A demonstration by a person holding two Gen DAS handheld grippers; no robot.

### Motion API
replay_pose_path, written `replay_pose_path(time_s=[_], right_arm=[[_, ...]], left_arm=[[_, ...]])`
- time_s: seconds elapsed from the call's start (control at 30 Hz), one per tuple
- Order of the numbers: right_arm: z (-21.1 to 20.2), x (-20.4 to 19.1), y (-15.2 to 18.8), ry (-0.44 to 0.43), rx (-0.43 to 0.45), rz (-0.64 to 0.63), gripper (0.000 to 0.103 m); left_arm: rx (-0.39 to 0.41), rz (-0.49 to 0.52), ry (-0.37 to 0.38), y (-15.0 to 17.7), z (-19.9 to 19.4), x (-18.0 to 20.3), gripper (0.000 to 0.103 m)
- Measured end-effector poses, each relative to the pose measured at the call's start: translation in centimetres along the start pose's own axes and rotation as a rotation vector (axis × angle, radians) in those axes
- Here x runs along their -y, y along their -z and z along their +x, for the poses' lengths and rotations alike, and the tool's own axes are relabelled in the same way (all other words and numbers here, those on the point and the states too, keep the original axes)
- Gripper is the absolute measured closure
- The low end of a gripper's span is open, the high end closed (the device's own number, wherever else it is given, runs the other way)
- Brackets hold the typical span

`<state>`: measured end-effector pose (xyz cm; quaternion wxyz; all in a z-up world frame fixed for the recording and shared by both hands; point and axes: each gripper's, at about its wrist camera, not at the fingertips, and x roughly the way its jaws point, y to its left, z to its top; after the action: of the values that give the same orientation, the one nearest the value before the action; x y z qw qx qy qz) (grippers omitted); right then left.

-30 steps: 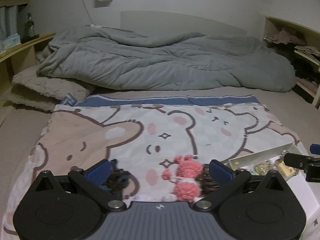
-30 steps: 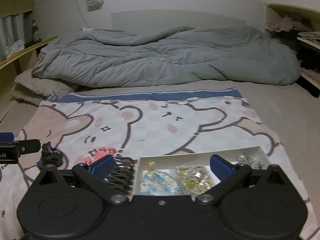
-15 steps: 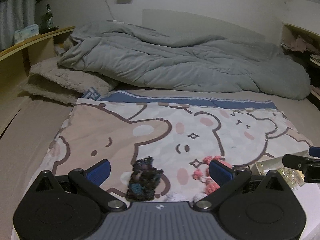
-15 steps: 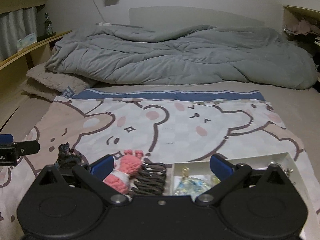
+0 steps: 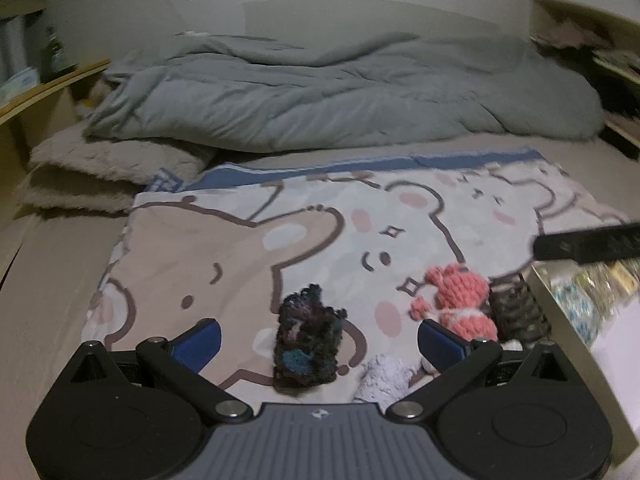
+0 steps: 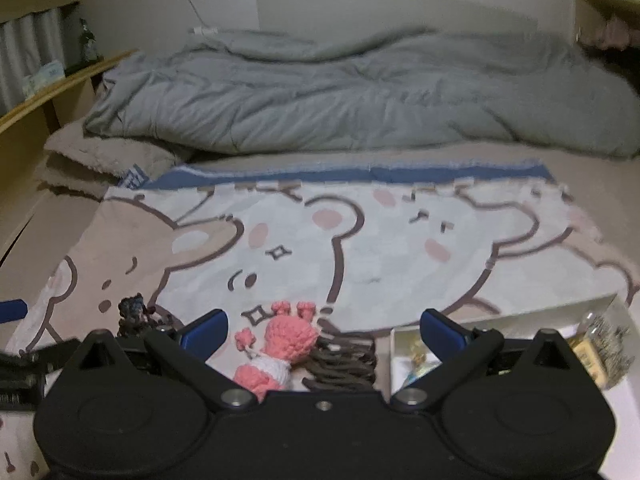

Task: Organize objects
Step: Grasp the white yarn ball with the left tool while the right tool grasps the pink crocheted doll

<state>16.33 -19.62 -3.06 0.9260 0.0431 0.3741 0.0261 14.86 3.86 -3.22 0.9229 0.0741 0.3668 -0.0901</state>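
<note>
On the bear-print cloth (image 5: 240, 248) lie a dark knitted item (image 5: 308, 340), a pink crocheted toy (image 5: 460, 300) and a dark brown hair claw (image 5: 516, 312). My left gripper (image 5: 318, 338) is open, its jaws either side of the dark knitted item. My right gripper (image 6: 324, 330) is open, with the pink toy (image 6: 288, 340) and the hair claw (image 6: 344, 364) between its jaws. A white divided tray (image 6: 520, 320) with small trinkets stands at the right. The dark knitted item (image 6: 134, 312) shows at the left in the right wrist view.
A grey duvet (image 5: 340, 92) is heaped across the far side of the bed. A folded fleece blanket (image 5: 104, 168) lies at the left. Wooden shelves (image 6: 48, 96) run along the left wall. A small white fluffy item (image 5: 384, 376) lies near my left gripper.
Both grippers have shifted left: the dark knitted item now sits between my left jaws, and the pink toy and hair claw between my right jaws. The tray has slid toward the right edge.
</note>
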Motion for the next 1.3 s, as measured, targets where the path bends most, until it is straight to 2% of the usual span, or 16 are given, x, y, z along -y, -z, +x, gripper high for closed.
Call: replay_pose_path(time_s=[0.17,0.3,0.37,0.43,0.53,0.63,0.73,0.97,1.23,1.3], right_arm=[[2.7,0.0,-0.1,-0.069,-0.113,0.123,0.0],[4.2,-0.2,0.0,-0.093,-0.15,0.187,0.001],[5.1,0.1,-0.1,-0.117,-0.187,0.256,0.015],[6.1,0.4,0.0,-0.165,-0.216,0.327,0.038],[7.6,0.3,0.3,-0.183,-0.264,0.386,0.055],[9.0,0.2,0.7,-0.188,-0.31,0.423,0.061],[10.1,0.3,1.0,-0.177,-0.344,0.453,0.066],[12.7,0.4,1.7,-0.104,-0.407,0.462,0.068],[14.3,-0.7,1.5,-0.091,-0.427,0.403,0.068],[14.5,-0.9,1.4,-0.089,-0.432,0.383,0.068]], left_arm=[[-0.025,0.09,0.083,0.4,1.1,1.0,0.004],[-0.074,0.133,0.146,0.6,2.5,1.8,0.018],[-0.107,0.148,0.169,0.7,3.4,2.2,0.029],[-0.145,0.17,0.184,1.0,4.3,2.5,0.037],[-0.192,0.203,0.197,1.4,5.6,2.8,0.043],[-0.225,0.235,0.206,1.7,6.6,3.0,0.043],[-0.257,0.255,0.225,1.9,7.6,3.2,0.043],[-0.328,0.298,0.232,2.6,9.9,3.5,0.043],[-0.396,0.305,0.225,3.2,12.3,3.9,0.045],[-0.398,0.292,0.233,3.1,12.5,3.8,0.049]])
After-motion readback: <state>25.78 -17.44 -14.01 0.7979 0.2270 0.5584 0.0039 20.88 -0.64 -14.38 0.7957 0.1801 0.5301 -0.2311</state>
